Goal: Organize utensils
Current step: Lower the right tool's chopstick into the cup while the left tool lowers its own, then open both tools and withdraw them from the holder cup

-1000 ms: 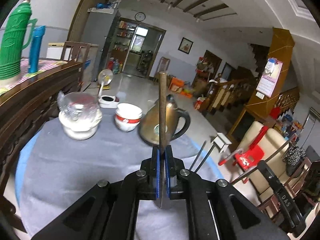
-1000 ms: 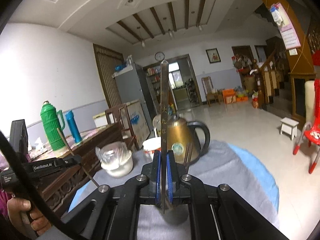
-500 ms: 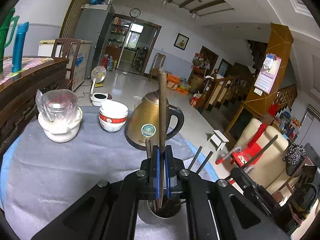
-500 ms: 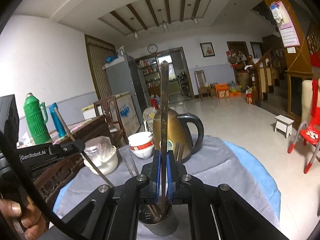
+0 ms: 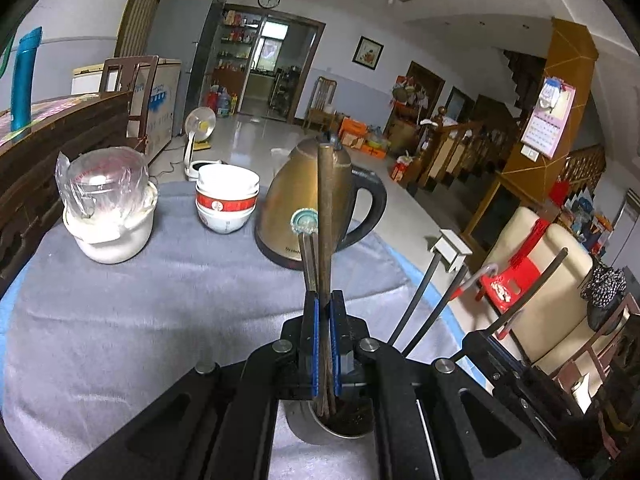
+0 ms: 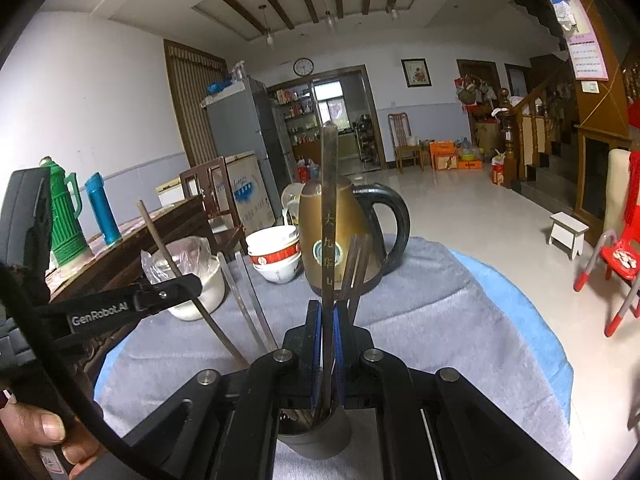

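Left gripper [image 5: 324, 344] clamps a brown chopstick [image 5: 326, 216], right gripper [image 6: 327, 350] an inscribed one [image 6: 329, 216]; both tips inside the near metal cup [image 5: 340, 426]. Risk: crowded sticks jam, tipping the cup

Both grippers pointed toward 12 o'clock, jaws clamped: the left gripper [image 5: 324, 312] on one chopstick [image 5: 326, 216], the right gripper [image 6: 327, 316] on another chopstick [image 6: 329, 208].
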The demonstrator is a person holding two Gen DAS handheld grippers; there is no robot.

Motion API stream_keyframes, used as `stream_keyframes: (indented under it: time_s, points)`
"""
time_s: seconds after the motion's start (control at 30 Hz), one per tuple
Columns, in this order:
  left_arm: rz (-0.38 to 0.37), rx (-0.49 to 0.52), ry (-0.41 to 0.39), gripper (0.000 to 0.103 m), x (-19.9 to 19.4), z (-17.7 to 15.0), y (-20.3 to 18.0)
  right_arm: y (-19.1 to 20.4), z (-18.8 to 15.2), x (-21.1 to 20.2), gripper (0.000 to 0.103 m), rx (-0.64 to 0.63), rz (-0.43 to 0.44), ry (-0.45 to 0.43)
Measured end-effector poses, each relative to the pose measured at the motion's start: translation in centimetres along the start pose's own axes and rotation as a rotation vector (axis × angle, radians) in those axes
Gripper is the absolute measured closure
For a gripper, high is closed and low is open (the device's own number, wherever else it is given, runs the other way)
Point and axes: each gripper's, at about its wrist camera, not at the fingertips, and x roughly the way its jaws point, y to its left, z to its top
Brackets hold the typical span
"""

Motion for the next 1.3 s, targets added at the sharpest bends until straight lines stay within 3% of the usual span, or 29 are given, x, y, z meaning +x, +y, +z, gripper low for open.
stream_keyframes:
  time_s: [1.07,1.17,1.2,1.23,1.27,1.3]
  points:
    - [0.017,0.008,0.139,0.098,2.6,-2.2,0.2,-0.2,-2.3,2.8,0.096,0.003,0.003,0.123]
    - [0.009,-0.004,0.116,0.086,1.4,-1.7,0.4,-0.5,-2.0,3.1,0.094,0.004,-0.012,0.144]
    - [0.009,-0.006,0.099,0.071,0.6,-1.3,0.5,-0.5,-1.8,2.9,0.092,0.003,-0.020,0.139]
    - [0.009,-0.013,0.077,0.059,-0.2,-1.0,0.6,-0.6,-1.5,2.6,0.087,0.002,-0.032,0.127]
    - [0.007,-0.021,0.048,0.055,-1.1,-0.7,0.8,-0.6,-1.2,2.2,0.083,0.005,-0.041,0.115]
    - [0.006,-0.027,0.026,0.052,-1.9,-0.5,0.9,-0.7,-0.9,1.7,0.068,0.010,-0.039,0.100]
